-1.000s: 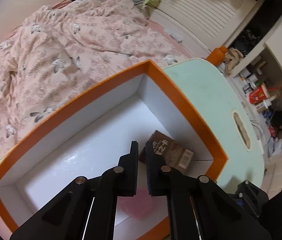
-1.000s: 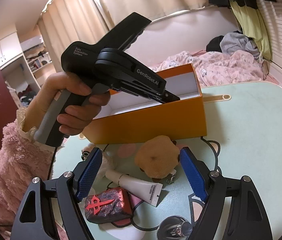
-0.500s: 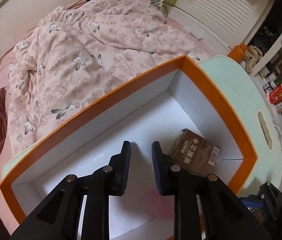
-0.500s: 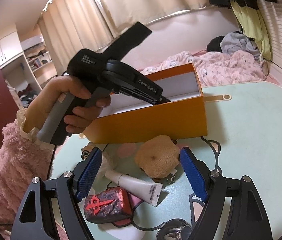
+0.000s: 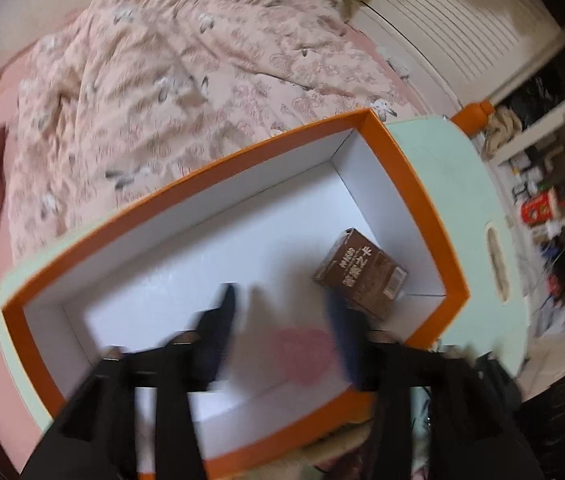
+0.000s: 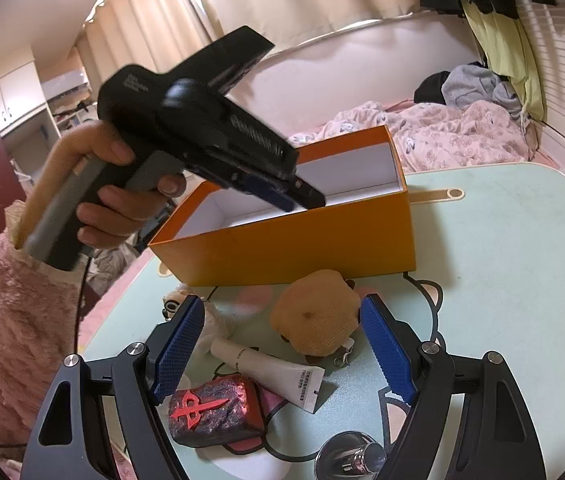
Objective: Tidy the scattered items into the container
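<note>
Over the orange box [image 5: 418, 200] the left claw [image 5: 278, 324] points steeply down, its jaws opening and blurred, with nothing gripped between them. Below the gap a pale pink thing [image 5: 302, 354] lies on the white floor of the box; what it is cannot be told through the blur. A brown carton [image 5: 360, 274] lies flat in the box near its right end, close to the corner. The box stands on the pale green desk [image 5: 454, 184], with a bed under a pink flowered quilt [image 5: 186, 80] just behind it.

From the right wrist view, a hand [image 6: 122, 200] in a fluffy pink sleeve [image 6: 18, 320] holds the left tool, whose tips reach over the near rim of the box. The right claw [image 6: 282, 344] hangs low above the desk, jaws spread wide and holding nothing. Between and below its blue pads [image 6: 386, 344] lie the things not yet tidied: a tan plush toy [image 6: 314, 320] just in front of the box, a white tube [image 6: 270, 372] beside it, and a dark block with a red mark [image 6: 214, 412] nearest the camera. A small white toy [image 6: 174, 304] sits partly hidden behind the left pad. A shiny metal thing [image 6: 350, 456] shows at the bottom edge.
</note>
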{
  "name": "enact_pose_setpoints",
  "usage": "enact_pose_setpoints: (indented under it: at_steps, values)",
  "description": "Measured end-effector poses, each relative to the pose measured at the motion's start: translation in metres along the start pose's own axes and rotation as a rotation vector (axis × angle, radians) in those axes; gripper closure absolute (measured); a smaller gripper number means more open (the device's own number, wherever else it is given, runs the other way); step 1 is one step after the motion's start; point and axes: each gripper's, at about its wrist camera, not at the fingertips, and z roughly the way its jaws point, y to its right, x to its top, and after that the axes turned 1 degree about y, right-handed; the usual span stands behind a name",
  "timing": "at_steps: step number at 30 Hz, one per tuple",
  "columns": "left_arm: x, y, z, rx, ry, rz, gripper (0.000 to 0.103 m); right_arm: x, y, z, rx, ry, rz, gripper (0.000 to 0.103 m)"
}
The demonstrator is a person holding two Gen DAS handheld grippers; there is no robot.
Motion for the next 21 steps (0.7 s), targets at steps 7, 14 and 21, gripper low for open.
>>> enact_pose_setpoints:
  at_steps: [7, 14, 21]
  values:
    - [-0.001, -0.009, 0.006, 0.035, -0.12, -0.089, 0.04, 0.0, 0.0, -0.001, -0.002, 0.002, 0.002, 0.023]
    - [-0.013, -0.012, 0.028, 0.044, -0.217, -0.141, 0.04, 0.0, 0.0, -0.003, -0.004, 0.004, -0.001, 0.023]
    - [-0.013, -0.002, 0.033, 0.105, -0.178, -0.095, 0.047, 0.001, 0.001, -0.004, -0.005, 0.016, 0.001, 0.02]
